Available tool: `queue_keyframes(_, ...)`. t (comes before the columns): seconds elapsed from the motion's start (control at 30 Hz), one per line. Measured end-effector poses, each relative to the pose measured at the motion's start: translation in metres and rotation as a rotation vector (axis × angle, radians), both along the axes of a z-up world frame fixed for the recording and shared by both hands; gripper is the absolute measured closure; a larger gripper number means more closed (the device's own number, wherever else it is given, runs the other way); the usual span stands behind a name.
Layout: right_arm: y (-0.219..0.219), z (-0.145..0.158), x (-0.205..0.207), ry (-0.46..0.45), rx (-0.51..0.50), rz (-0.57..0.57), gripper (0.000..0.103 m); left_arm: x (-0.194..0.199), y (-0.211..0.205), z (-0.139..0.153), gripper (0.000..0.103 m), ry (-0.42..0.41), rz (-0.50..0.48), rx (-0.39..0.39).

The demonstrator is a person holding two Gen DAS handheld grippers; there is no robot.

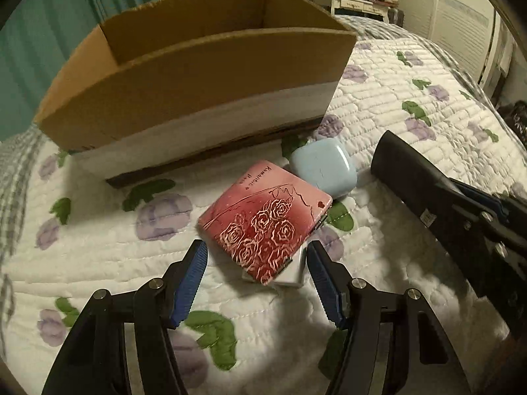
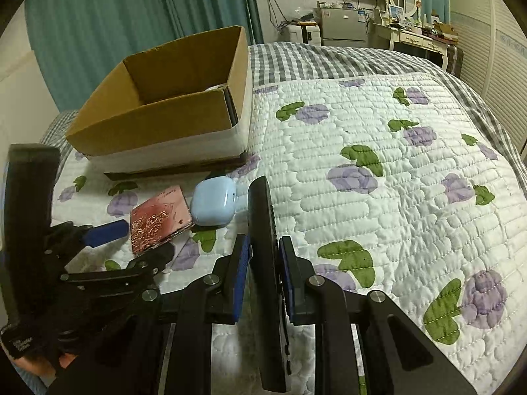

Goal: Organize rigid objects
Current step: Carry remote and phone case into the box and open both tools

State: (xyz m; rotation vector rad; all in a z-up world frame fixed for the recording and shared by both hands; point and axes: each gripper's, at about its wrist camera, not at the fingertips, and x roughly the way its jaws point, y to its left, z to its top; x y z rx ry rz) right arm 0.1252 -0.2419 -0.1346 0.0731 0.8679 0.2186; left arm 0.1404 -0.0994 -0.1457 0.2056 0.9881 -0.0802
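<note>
Spread blue-padded fingers of the left gripper (image 1: 257,256) frame the near corner of a pink rose-patterned case (image 1: 263,220), which lies flat on a quilted floral bedspread (image 1: 411,98) directly ahead of the tool. The case sits diagonally, its corner toward the camera, partly over a white item too hidden to identify; a pale blue case (image 1: 324,168) touches or nearly touches its far edge. Beyond both stands an open cardboard box (image 1: 197,75), seemingly the destination. The left hand is plainly the nearer, needing only a short forward reach, though the diagonal lie suggests a turn of the wrist first. To the right, the right gripper (image 2: 263,253) is clamped on a flat black object (image 2: 263,230) held edge-up. The bed fills a bedroom with teal curtains (image 2: 131,16) and a white dresser (image 2: 411,36).
</note>
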Motion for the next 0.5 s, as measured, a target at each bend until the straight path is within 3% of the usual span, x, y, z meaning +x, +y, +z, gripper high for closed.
queue_keyframes(0.17,-0.002,0.000,0.000,0.006,0.018,-0.008,0.085,-0.007,0.002,0.007,0.037,-0.053,0.007,0.043)
queue_keyframes(0.5,-0.003,-0.001,0.000,0.014,0.036,-0.015,0.085,0.030,-0.014,-0.013,0.037,-0.008,-0.063,0.041)
